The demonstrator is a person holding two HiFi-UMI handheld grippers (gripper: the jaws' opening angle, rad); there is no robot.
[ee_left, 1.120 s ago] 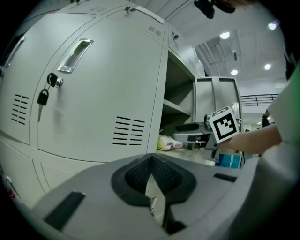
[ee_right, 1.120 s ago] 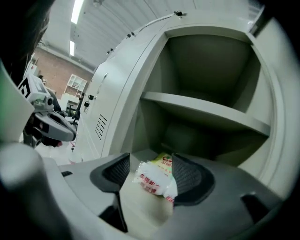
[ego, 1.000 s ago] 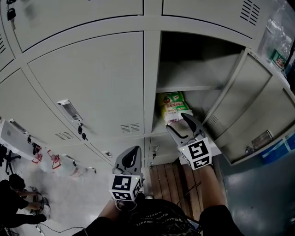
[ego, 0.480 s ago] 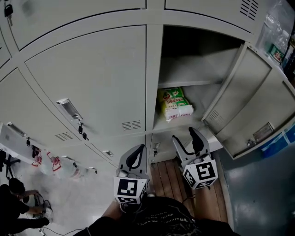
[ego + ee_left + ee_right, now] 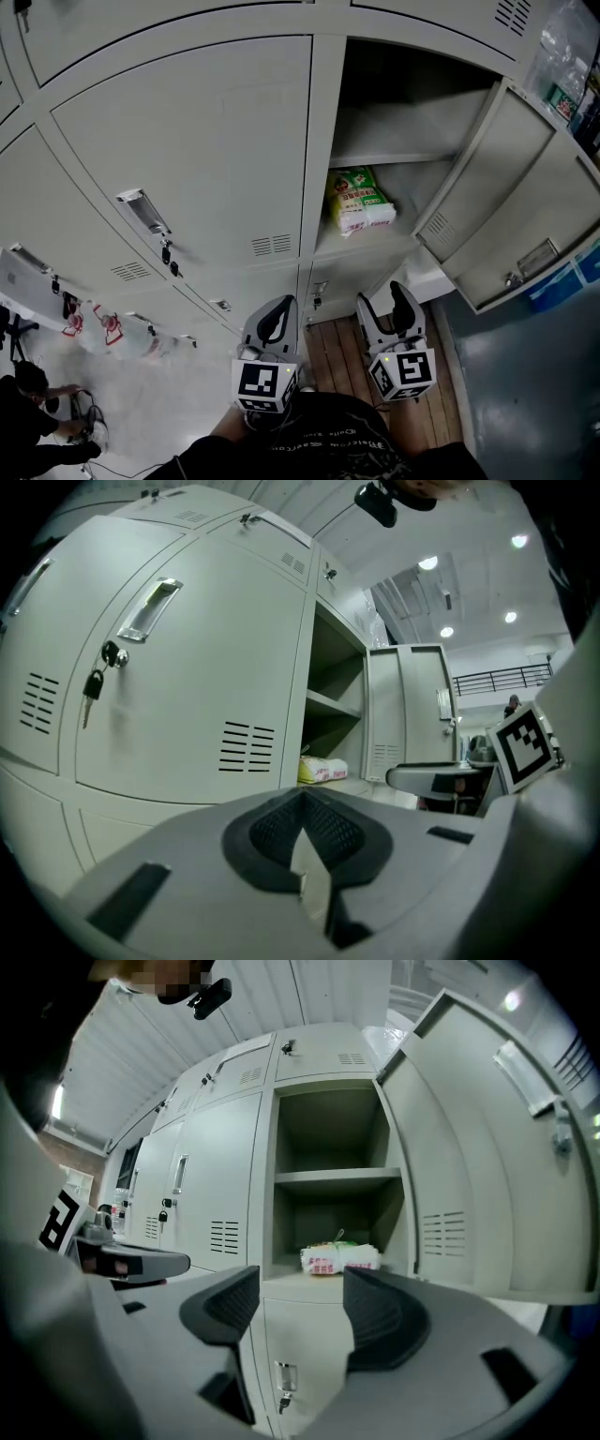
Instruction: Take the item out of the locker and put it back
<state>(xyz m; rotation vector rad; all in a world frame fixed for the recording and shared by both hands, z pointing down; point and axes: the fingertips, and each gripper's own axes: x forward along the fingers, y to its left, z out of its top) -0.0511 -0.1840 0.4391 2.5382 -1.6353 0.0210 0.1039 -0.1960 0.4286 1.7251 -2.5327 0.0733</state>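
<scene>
1. Right gripper view: right gripper has its jaws wide apart, nothing between them.
2. Left gripper view: left gripper has its jaws together, empty.
3. Green-and-white packet lies on the floor of the open locker, under its shelf, ahead of the right gripper and well apart from it, ahead-right of the left gripper.
4. Locker door is swung open, right of the right gripper.

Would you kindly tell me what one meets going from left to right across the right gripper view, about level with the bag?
left gripper → closed locker door → bag → open locker door
</scene>
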